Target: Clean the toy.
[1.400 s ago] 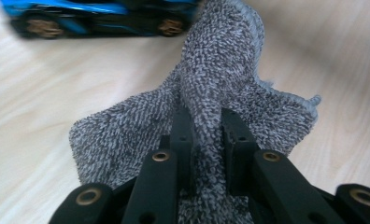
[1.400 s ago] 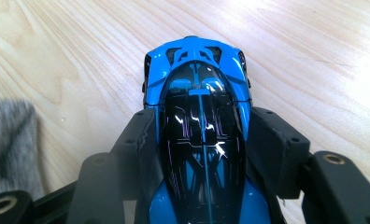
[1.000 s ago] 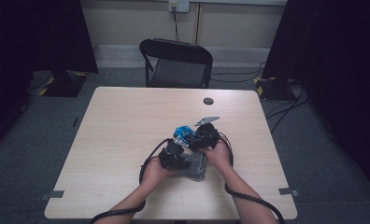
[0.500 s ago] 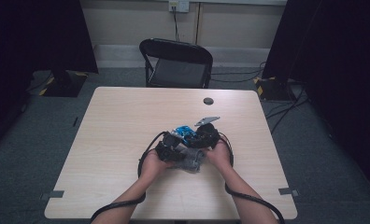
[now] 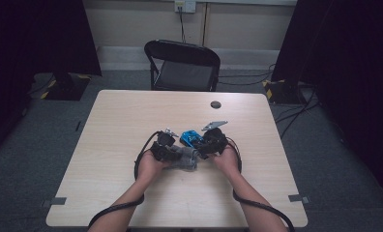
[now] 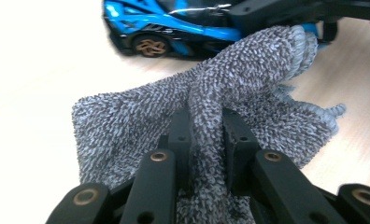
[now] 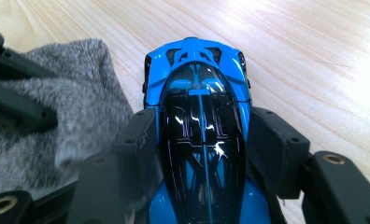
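A blue and black toy car (image 7: 199, 121) rests on the wooden table (image 5: 131, 125), and my right gripper (image 7: 202, 140) is shut on its two sides. The same toy car (image 6: 169, 28) lies just beyond a grey fluffy cloth (image 6: 230, 98). My left gripper (image 6: 206, 140) is shut on a raised fold of that cloth. From above, the left gripper (image 5: 168, 147) and the right gripper (image 5: 210, 142) sit close together at mid-table, with the grey cloth (image 5: 185, 157) between the hands and the toy car (image 5: 191, 137) just behind it.
A small dark round disc (image 5: 215, 104) lies near the table's far edge. A black folding chair (image 5: 182, 65) stands behind the table. Black cables (image 5: 117, 208) trail from both grippers toward the near edge.
My left gripper has drawn the cloth to the left and nearer to the person, off the car. The right gripper and the car have stayed put.
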Tool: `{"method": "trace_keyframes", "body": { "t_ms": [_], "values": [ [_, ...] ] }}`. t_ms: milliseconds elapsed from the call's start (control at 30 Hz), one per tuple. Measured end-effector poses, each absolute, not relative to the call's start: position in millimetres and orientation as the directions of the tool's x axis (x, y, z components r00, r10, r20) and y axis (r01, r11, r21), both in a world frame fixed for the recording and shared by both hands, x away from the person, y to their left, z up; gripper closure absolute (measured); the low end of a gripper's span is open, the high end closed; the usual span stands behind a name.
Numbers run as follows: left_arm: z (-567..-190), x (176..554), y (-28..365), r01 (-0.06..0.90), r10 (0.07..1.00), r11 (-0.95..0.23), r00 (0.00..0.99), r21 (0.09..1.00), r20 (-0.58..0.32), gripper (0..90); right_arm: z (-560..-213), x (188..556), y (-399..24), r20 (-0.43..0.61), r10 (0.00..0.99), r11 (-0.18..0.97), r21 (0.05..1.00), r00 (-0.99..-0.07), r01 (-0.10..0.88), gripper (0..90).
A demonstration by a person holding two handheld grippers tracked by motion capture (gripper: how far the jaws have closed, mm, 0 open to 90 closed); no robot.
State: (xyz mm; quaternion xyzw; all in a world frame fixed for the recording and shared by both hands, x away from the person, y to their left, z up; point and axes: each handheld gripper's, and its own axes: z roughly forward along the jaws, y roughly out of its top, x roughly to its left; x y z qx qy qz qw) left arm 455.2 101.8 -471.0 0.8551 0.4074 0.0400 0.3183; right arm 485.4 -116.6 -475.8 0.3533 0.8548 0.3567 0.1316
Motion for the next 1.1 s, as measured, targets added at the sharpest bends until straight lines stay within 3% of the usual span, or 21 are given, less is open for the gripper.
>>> {"method": "trace_keyframes", "body": {
  "t_ms": [1100],
  "values": [
    [-467.0, 481.2, 131.4, 0.73, 0.816, -0.396, 0.558, 0.557, -0.151, 76.4, -475.8, 485.6, -116.6, 0.026, 0.696, 0.497, 0.703, -0.717, 0.509, 43.4]
  ]
}}
